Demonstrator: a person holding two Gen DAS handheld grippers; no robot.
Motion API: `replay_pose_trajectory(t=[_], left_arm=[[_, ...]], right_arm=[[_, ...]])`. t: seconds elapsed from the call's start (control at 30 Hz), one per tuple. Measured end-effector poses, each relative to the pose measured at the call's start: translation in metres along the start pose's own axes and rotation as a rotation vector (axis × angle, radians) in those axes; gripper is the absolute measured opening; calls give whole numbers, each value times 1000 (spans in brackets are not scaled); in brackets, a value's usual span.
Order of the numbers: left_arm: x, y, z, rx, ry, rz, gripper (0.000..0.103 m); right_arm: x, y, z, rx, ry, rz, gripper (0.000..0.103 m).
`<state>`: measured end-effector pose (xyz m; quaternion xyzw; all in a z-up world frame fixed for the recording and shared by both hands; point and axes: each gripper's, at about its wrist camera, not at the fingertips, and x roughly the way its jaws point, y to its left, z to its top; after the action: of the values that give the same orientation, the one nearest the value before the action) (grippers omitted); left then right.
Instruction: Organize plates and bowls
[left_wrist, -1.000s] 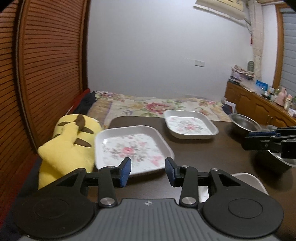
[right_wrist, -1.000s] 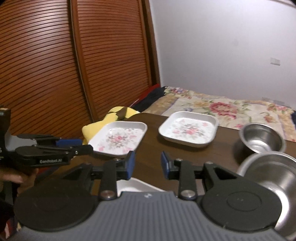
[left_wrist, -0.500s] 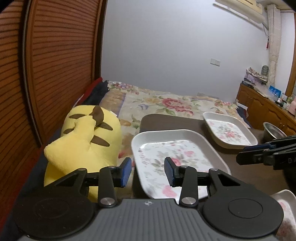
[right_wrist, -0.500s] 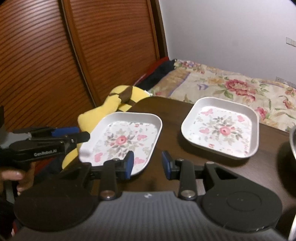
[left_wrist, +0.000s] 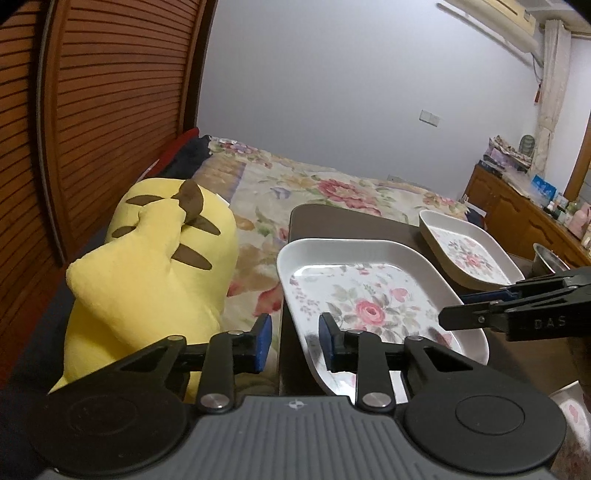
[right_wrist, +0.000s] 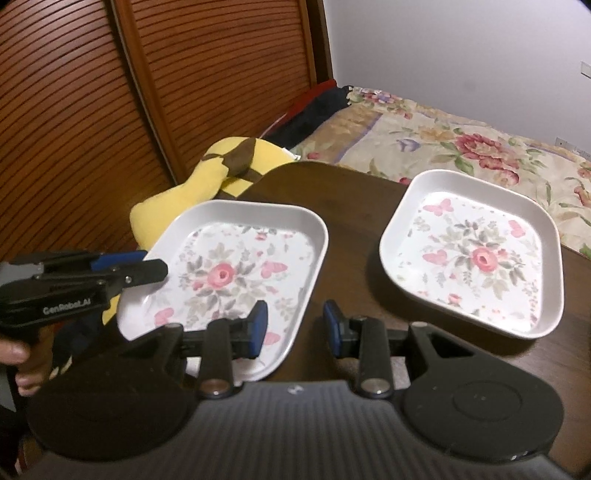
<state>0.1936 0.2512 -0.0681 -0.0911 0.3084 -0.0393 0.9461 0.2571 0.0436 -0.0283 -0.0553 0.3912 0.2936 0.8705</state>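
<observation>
Two square white floral plates lie on the dark wooden table (right_wrist: 354, 206). The near plate (right_wrist: 236, 273) (left_wrist: 369, 295) overhangs the table's left edge. The far plate (right_wrist: 476, 254) (left_wrist: 469, 251) lies to its right. My left gripper (left_wrist: 295, 341) is open, its jaws on either side of the near plate's left rim; it also shows in the right wrist view (right_wrist: 147, 266). My right gripper (right_wrist: 295, 328) is open and empty, hovering over the near plate's right corner; it also shows in the left wrist view (left_wrist: 454, 310). A steel bowl (left_wrist: 546, 258) sits at the far right.
A yellow plush toy (left_wrist: 155, 266) lies left of the table on a bed with a floral cover (left_wrist: 332, 188). A slatted wooden wardrobe (right_wrist: 110, 110) stands at the left. A third floral plate's corner (left_wrist: 572, 413) shows at the near right.
Both grippers have moved left and closer to the near plate. The left gripper now straddles its left rim; the right one hovers over its right corner. The steel bowls left the right wrist view.
</observation>
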Motion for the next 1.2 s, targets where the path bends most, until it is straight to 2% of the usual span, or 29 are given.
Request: replay_pose_trajectory(t=[0.2,0.27,0.4,0.47,0.53,0.8,1.2], left_arm=[[3,-1,0,4,11,1,20],[2,-2,-1,6,8,6,20],[2,-2,-1,7,8,8,18],[1,-3,-1,8,10,12,17],[0,-4,0,11,10,10,13],[-9,-13,2,15,9,1,13],[-44,-54,12,69,-64,-27,13]], right_arm=[[6,1,2,-1,5,-10,30],[6,0,3,-1,3,-4,22],[9,0,2,-11,5,-11,20],[9,0,1,-8,2,-7,13],[9,0,1,-2,5,2,11],[2,-2,-2,6,-4,-5,11],[-51,-13,-10,20,-98,-21,11]])
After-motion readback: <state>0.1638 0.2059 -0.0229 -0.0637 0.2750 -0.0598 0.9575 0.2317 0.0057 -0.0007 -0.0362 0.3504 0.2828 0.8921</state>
